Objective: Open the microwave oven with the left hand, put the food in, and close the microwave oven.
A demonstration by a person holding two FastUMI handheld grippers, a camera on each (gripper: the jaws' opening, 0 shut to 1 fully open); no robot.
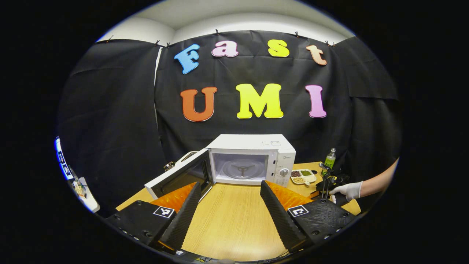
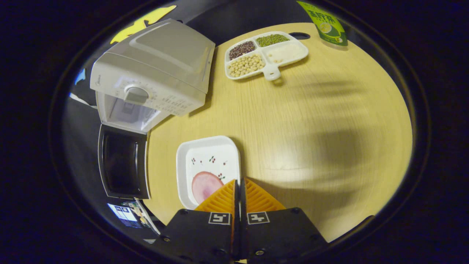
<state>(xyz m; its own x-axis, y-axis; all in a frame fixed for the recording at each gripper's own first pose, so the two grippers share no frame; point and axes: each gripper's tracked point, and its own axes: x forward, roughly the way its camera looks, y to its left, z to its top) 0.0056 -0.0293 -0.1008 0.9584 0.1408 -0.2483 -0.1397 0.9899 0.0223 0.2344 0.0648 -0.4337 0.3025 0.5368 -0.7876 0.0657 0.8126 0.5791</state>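
Black cloth hangs behind a pale wooden tabletop, and toward its back stands a white microwave oven with its door swung wide open to the left, so the bare cavity and its glass turntable are on show. In the left gripper view the left hand-held gripper sits low over the near part of the tabletop with its fingers spread wide, nothing between them, pointing toward the open oven but well apart from it. To the right of the oven lies a white divided tray of beans and grains, with a green bottle behind it, and farther right a gloved hand holds the other hand-held gripper near the table's edge. The right gripper view looks steeply down on the tabletop: the right hand-held gripper has its fingers drawn together with only a thin slit between them, and they sit right at the near right rim of a white square plate carrying a round pink slice of food. They seem to pinch that rim, though the contact itself is hidden under the fingers, so I cannot be sure. The plate rests on the tabletop, in front of the oven and beside its open door, not inside the cavity. The divided tray lies farther off, beyond the plate.
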